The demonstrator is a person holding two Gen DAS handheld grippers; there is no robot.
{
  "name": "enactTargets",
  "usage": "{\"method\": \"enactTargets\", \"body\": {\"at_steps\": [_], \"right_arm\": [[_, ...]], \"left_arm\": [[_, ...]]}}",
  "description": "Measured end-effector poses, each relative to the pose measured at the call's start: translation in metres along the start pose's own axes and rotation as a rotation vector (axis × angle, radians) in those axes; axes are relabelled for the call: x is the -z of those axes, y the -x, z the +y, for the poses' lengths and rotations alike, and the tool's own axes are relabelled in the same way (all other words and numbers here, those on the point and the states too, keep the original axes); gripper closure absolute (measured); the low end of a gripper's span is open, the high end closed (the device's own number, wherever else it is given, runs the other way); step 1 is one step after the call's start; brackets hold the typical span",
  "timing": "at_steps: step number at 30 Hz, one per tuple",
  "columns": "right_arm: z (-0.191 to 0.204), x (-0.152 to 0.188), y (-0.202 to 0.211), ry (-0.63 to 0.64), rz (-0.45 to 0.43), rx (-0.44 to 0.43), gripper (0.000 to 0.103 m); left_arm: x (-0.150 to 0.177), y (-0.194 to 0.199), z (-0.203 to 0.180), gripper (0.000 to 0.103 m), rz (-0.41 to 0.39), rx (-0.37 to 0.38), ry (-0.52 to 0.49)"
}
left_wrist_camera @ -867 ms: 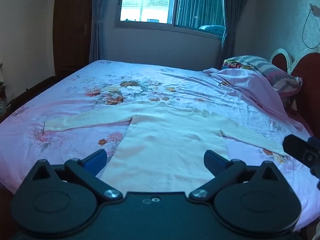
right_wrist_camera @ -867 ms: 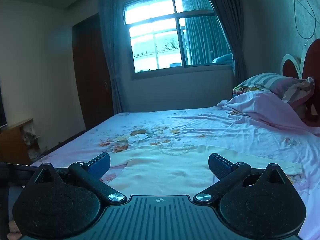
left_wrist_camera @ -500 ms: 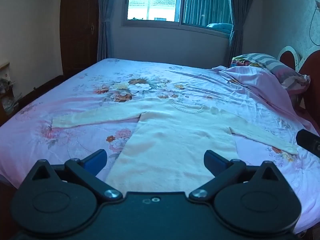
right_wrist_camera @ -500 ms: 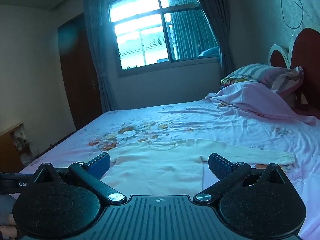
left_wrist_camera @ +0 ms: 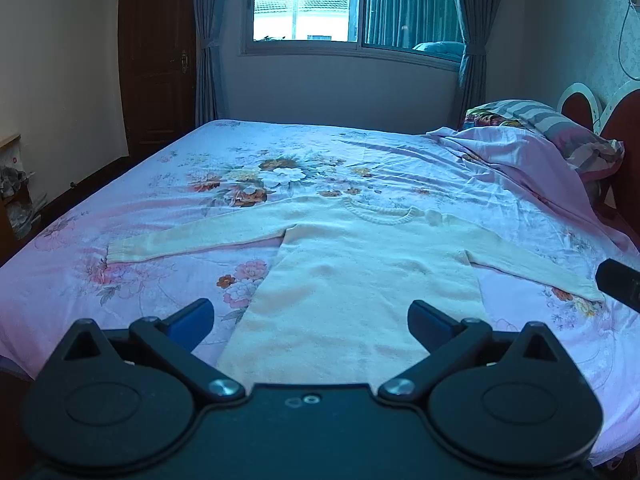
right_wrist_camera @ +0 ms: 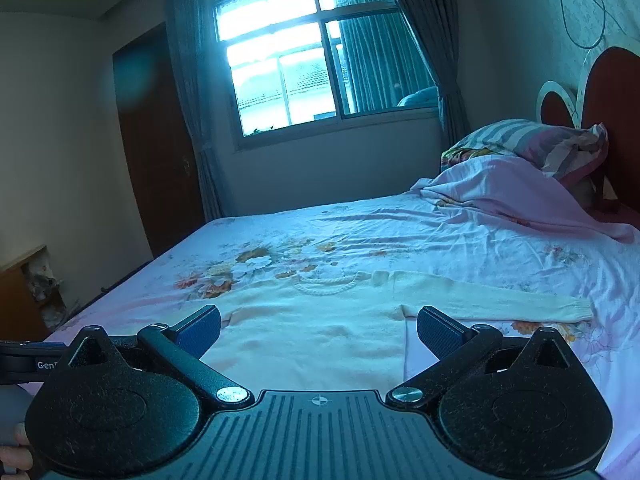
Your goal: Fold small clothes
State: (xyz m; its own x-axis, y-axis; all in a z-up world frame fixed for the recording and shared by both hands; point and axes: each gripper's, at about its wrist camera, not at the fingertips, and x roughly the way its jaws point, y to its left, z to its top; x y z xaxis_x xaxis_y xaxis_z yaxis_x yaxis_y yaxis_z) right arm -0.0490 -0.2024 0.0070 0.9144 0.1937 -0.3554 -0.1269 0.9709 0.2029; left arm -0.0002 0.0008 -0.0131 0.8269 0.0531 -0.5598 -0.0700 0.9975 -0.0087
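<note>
The left tongs (left_wrist_camera: pixel 310 318) sit at the bottom of the left wrist view with their blue-padded fingers (left_wrist_camera: pixel 191 317) spread wide and nothing between them. They hang above the lower hem of a cream sweater (left_wrist_camera: pixel 360 280), not touching it. The right tongs (right_wrist_camera: pixel 318 330) fill the bottom of the right wrist view, likewise spread apart and empty, poised over the sweater (right_wrist_camera: pixel 320 332) body.

The sweater lies flat on the bed (left_wrist_camera: pixel 360 152), neckline toward the top of the frame and hem toward the camera. Both sleeves are stretched out sideways: one cuff reaches the middle left of the left wrist view, the other runs toward the right edge, where a dark part of the right tongs (left_wrist_camera: pixel 618 290) pokes in just beside it. In the right wrist view the right sleeve ends at the middle right of the frame.

The bed carries a pink floral sheet. A crumpled pink blanket (left_wrist_camera: pixel 516 152) and a striped pillow (left_wrist_camera: pixel 560 128) lie at the upper right, against a red headboard (right_wrist_camera: pixel 612 120). A curtained window (left_wrist_camera: pixel 348 4) is at top centre, and a dark wooden door (left_wrist_camera: pixel 158 60) at upper left.
</note>
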Motion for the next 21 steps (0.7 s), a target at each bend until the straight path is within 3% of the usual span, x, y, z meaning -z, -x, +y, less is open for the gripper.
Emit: {"method": "enactTargets", "body": {"at_steps": [21], "right_arm": [[-0.0064,0.009,-0.0081,-0.012,0.004,-0.012,0.0]], "left_arm": [[0.0,-0.0005,0.0081,0.001,0.02,-0.017,0.04]]}}
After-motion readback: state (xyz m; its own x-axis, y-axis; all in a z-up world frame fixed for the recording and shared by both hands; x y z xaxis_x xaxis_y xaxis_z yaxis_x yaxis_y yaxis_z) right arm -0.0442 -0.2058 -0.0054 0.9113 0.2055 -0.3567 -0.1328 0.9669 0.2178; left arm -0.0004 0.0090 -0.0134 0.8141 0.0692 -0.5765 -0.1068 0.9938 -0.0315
